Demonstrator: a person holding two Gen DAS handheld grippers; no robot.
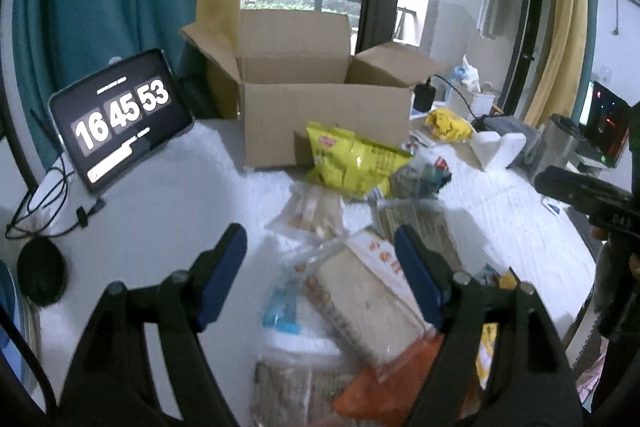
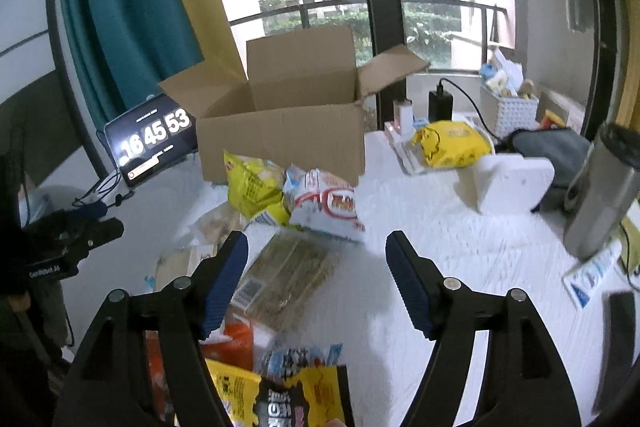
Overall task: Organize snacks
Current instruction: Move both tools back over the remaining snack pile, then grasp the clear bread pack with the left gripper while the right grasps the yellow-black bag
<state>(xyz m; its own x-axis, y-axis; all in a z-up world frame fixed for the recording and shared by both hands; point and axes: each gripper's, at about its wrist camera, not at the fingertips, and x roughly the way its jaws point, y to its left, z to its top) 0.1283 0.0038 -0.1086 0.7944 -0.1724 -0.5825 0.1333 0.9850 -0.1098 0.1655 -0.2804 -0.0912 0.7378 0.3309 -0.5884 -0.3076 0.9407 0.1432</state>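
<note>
An open cardboard box (image 1: 326, 123) stands at the back of the white table; it also shows in the right wrist view (image 2: 282, 141). A pile of snack packets lies in front of it: a yellow chip bag (image 1: 354, 161) (image 2: 252, 187), a white and red bag (image 2: 326, 205), a clear wafer pack (image 1: 368, 297), a brown biscuit pack (image 2: 290, 275) and an orange packet (image 1: 384, 393). My left gripper (image 1: 320, 251) is open above the wafer pack. My right gripper (image 2: 316, 251) is open above the brown biscuit pack. Neither holds anything.
A tablet (image 1: 120, 119) showing a clock leans at the left with cables (image 1: 48, 203). A steel tumbler (image 2: 604, 191), a white holder (image 2: 512, 183), a yellow pack (image 2: 452, 145), a white basket (image 2: 508, 111) and a power bank (image 2: 440, 105) stand at the right.
</note>
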